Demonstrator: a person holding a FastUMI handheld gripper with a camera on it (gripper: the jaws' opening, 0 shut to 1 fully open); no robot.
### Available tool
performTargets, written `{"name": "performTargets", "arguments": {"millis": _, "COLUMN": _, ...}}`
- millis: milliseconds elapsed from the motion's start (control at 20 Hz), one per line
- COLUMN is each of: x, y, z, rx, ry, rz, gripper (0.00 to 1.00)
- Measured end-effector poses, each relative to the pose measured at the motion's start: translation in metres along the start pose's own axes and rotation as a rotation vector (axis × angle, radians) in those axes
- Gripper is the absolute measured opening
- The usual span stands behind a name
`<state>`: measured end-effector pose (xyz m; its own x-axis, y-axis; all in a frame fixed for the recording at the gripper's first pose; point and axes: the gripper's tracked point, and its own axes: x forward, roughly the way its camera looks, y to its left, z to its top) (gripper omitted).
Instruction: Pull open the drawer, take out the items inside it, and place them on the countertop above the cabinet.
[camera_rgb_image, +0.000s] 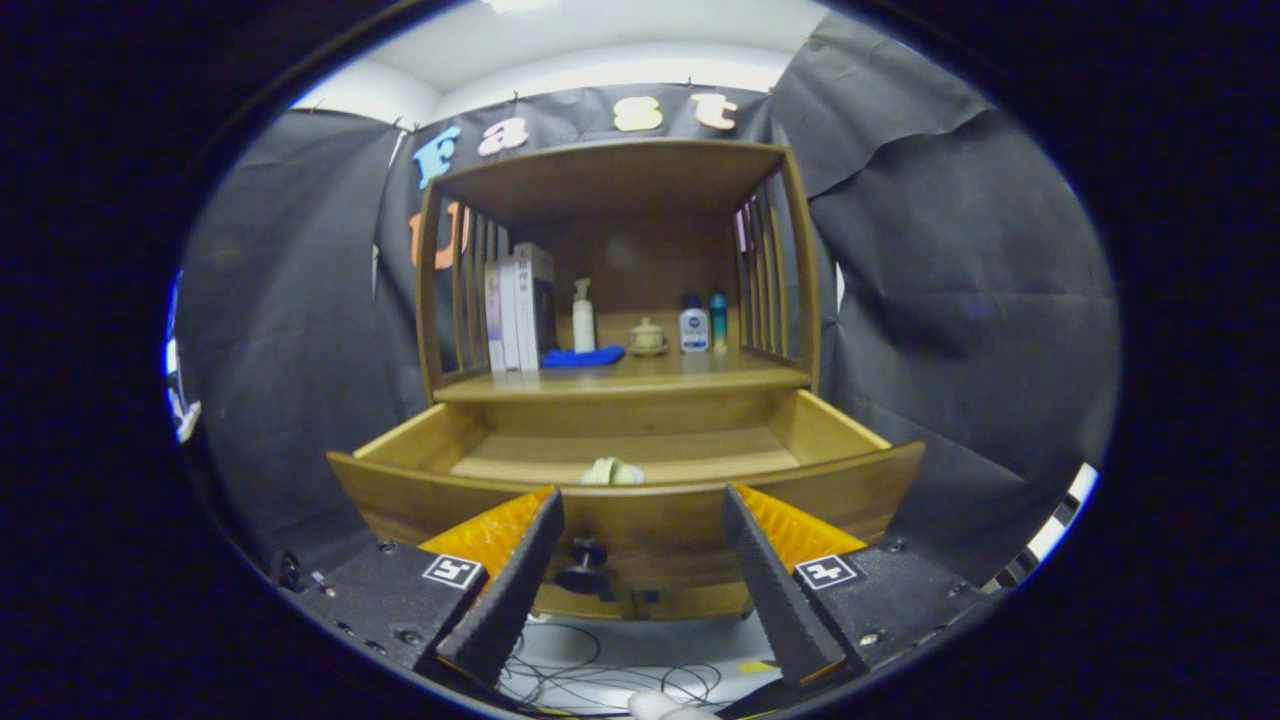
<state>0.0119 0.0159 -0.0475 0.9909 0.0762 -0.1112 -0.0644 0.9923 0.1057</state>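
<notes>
I see the cabinet (620, 400) straight ahead of the jaws, beyond the fingers. Its drawer (620, 490) stands pulled out toward me, so I judge the first step, opening, to be done. The drawer front spans the gap between the fingers and its dark knob (588, 553) sits between them, nearer the left finger, untouched.

The countertop (640, 378) lies above and beyond the drawer. It carries books (518, 308), a spray bottle (583, 315), a blue cloth (583, 356), a small lidded pot (647, 338) and two small bottles (702, 322).

Inside the drawer, just beyond its front edge and between the finger lines, lies one pale item (612, 472); I cannot tell what it is. It remains to be lifted out and placed on the countertop.

The gripper (640, 505) is spread wide and holds nothing.
</notes>
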Motion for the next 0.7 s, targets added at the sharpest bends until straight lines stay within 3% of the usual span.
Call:
{"name": "performTargets", "arguments": {"millis": 350, "x": 0.022, "y": -0.018, "z": 0.112, "rx": 0.032, "ry": -0.109, "rz": -0.017, "gripper": 0.98}}
{"name": "performTargets", "arguments": {"millis": 700, "x": 0.103, "y": 0.017, "z": 0.178, "rx": -0.026, "ry": -0.024, "rz": 0.012, "gripper": 0.99}}
